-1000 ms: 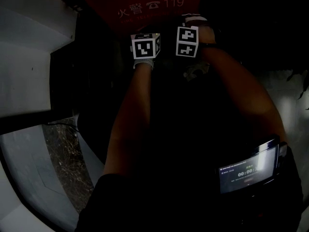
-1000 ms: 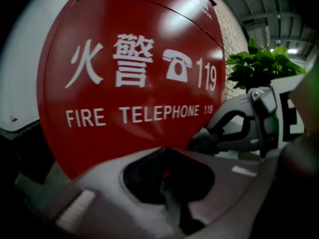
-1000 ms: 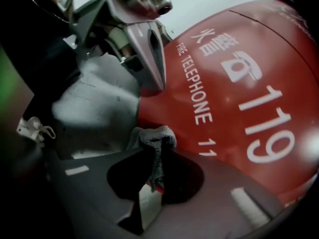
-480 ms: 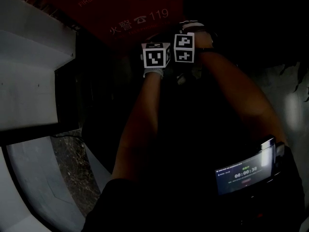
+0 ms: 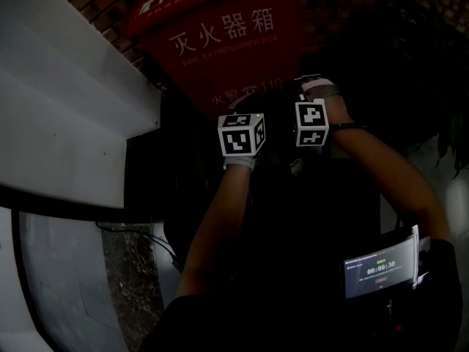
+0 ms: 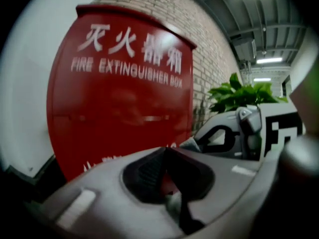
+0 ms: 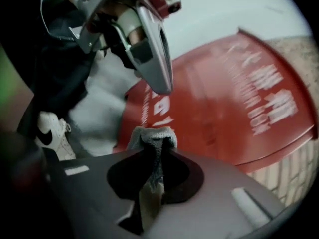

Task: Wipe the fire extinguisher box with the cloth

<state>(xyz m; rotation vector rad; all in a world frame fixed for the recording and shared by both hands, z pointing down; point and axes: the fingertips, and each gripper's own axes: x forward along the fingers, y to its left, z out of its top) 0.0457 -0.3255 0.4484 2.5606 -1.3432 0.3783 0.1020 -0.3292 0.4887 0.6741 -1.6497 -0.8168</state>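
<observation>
Facing the person at the far middle of the scene, the red fire extinguisher box [image 5: 220,57] stands against a brick wall [image 6: 199,29], with a white wall [image 5: 66,123] to its left and a green plant [image 6: 234,96] off to its right. Both grippers are raised side by side in front of the box's lower half.

The right gripper [image 7: 149,158] has its jaws pinched tight on a grey cloth [image 7: 154,132], a small bunch of which pokes out past the tips toward the red face. Whether the cloth touches the box cannot be told. The left gripper [image 6: 164,151] has its jaws brought together with nothing between them, and it points at the box just beside the right one.

The cloth is in hand and brought to the box, so that much looks done. No streak or wiped patch shows on the glossy face, so the wiping itself seems mostly ahead, the upper lettered part included.
</observation>
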